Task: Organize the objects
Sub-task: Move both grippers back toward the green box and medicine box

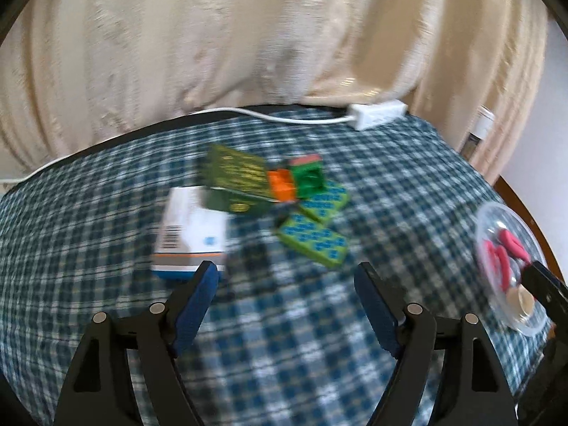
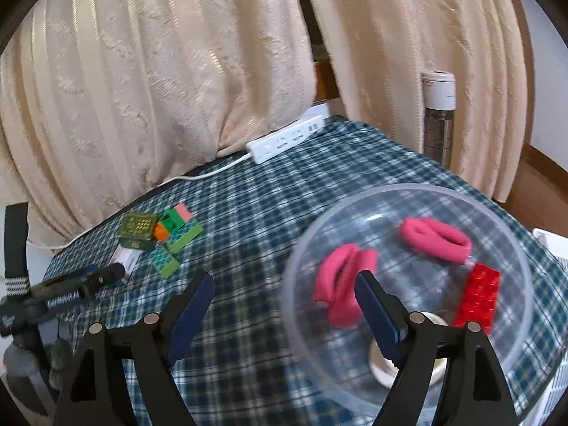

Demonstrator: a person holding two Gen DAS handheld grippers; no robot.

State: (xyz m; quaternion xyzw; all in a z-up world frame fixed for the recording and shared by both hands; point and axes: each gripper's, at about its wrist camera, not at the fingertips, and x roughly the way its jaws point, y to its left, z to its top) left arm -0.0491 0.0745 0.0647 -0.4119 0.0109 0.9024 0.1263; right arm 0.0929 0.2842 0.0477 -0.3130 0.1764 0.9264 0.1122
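Your left gripper [image 1: 285,271] hangs tilted down over the blue-and-white checked cloth [image 1: 284,337], blue-padded jaws wide apart on nothing, with the white carton [image 1: 190,236] at its left fingertip and the loose cluster beyond: 1 dark green box [image 1: 236,177], 2 flat green patterned tiles [image 1: 312,238], 1 orange brick [image 1: 282,186], 1 green block [image 1: 309,177]. Your right gripper [image 2: 284,282] is likewise spread and empty, its right finger inside the round clear plastic bowl [image 2: 408,198]. The bowl holds 2 soft pink loops [image 2: 435,238], 1 studded red brick [image 2: 477,296] and 1 pale tape roll [image 2: 385,365].
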